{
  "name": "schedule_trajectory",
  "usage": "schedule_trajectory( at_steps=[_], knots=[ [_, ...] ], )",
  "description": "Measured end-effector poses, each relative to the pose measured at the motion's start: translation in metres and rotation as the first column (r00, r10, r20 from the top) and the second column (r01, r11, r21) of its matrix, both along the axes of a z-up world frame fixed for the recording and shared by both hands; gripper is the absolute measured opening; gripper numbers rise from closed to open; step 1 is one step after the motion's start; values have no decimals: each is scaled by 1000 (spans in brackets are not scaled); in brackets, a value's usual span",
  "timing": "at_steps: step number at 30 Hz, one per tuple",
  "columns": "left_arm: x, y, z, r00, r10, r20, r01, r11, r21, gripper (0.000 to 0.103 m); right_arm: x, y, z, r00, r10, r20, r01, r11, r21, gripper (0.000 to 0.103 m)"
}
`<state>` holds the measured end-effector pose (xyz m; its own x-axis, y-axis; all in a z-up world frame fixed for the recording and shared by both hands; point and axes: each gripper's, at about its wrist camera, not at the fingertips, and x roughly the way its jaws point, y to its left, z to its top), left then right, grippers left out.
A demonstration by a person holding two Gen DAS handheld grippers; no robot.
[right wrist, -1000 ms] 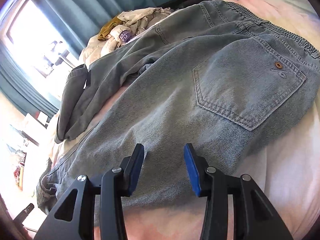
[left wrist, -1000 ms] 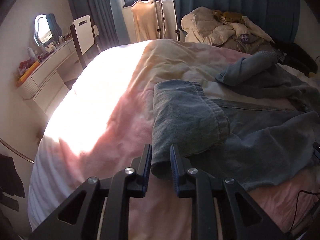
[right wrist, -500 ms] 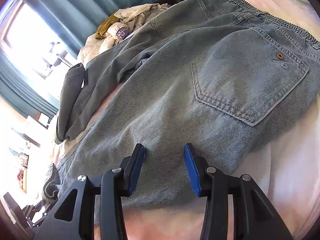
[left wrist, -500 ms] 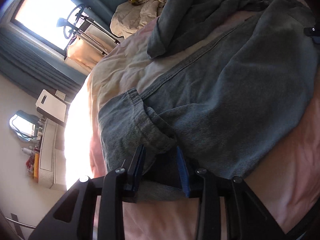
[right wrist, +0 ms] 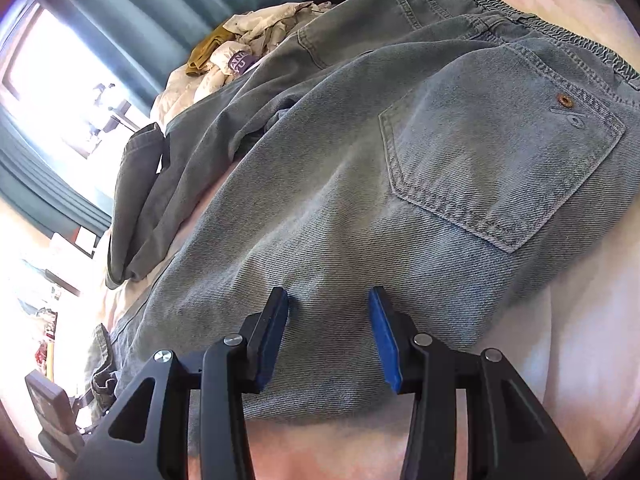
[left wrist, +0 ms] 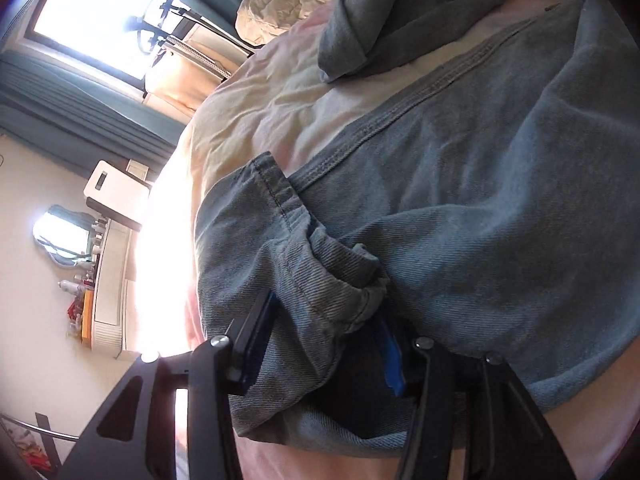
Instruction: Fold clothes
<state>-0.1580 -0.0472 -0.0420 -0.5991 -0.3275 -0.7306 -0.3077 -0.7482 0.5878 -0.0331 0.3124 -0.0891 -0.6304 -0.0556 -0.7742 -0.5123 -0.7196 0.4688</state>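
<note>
Across the pink-sheeted bed (left wrist: 256,92) lie the blue jeans (right wrist: 360,200), back pocket (right wrist: 500,168) upward. Left tongs (left wrist: 324,344) straddle the bunched leg hem (left wrist: 304,280), fingers spread around the cloth, not pinching it. Right tongs (right wrist: 328,336) hang released just above the denim below the pocket. Beyond the jeans sits a pile of pale laundry (right wrist: 240,60) near teal curtains (right wrist: 152,8).

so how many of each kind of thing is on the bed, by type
jeans: 1
pile of light bedding: 1
mustard cloth: 1
tongs on the denim: 2, left tongs, right tongs
total: 5
</note>
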Motion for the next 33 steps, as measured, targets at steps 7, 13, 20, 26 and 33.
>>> schedule_trajectory(
  at_steps=[7, 13, 20, 26, 33],
  knots=[
    [5, -92, 68, 926, 363, -109, -305, 884, 354, 28, 4, 2, 0, 1000, -1, -3, 1, 1000, -8, 42],
    [13, -192, 55, 786, 618, 9, -543, 685, 486, 28, 7, 2, 2, 1000, 1, -3, -1, 1000, -5, 42],
    [32, -216, 33, 769, 627, 129, -591, 619, 516, 31, 11, 4, 8, 1000, 1, -8, -1, 1000, 11, 42],
    [70, -198, 73, 809, 588, 17, -493, 663, 563, 31, 31, 13, 38, 997, -7, -79, 7, 1000, 4, 42],
    [102, -145, 112, 876, 478, -69, -318, 678, 663, 31, 74, 52, 84, 981, -78, -180, 74, 997, -27, 42]
  ],
)
